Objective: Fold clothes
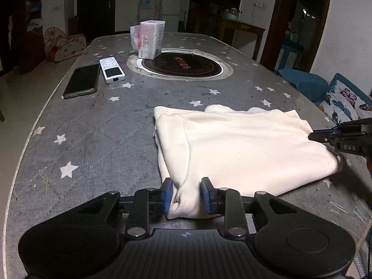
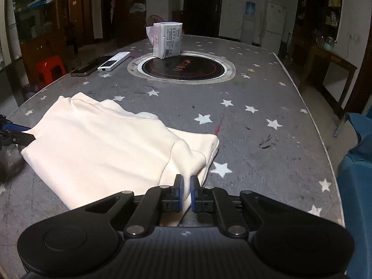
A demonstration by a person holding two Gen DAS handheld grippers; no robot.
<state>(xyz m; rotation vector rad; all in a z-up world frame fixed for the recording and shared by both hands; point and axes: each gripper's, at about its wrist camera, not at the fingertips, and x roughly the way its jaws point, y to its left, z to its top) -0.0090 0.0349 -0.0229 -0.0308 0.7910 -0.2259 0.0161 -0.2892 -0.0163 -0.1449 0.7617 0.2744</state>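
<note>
A cream garment (image 1: 244, 144) (image 2: 97, 146) lies folded into a thick rectangle on the grey star-patterned table (image 1: 93, 139). In the left wrist view, my left gripper (image 1: 187, 193) is shut on a bunched near corner of it, with cloth filling the gap between the blue pads. From the right wrist view, my right gripper (image 2: 186, 190) pinches the garment's other near corner in a narrow gap. Each gripper shows in the other's view: the right gripper (image 1: 312, 136) at the cloth's right edge, the left gripper (image 2: 32, 137) at its left edge.
Beyond the garment are a dark phone (image 1: 82, 81), a white remote (image 1: 112, 69), a tissue pack (image 1: 148, 39) and a round black hotplate (image 1: 181, 65) set into the table. A blue chair (image 2: 358, 162) stands by the right edge, a red stool (image 2: 50, 67) off to the far left.
</note>
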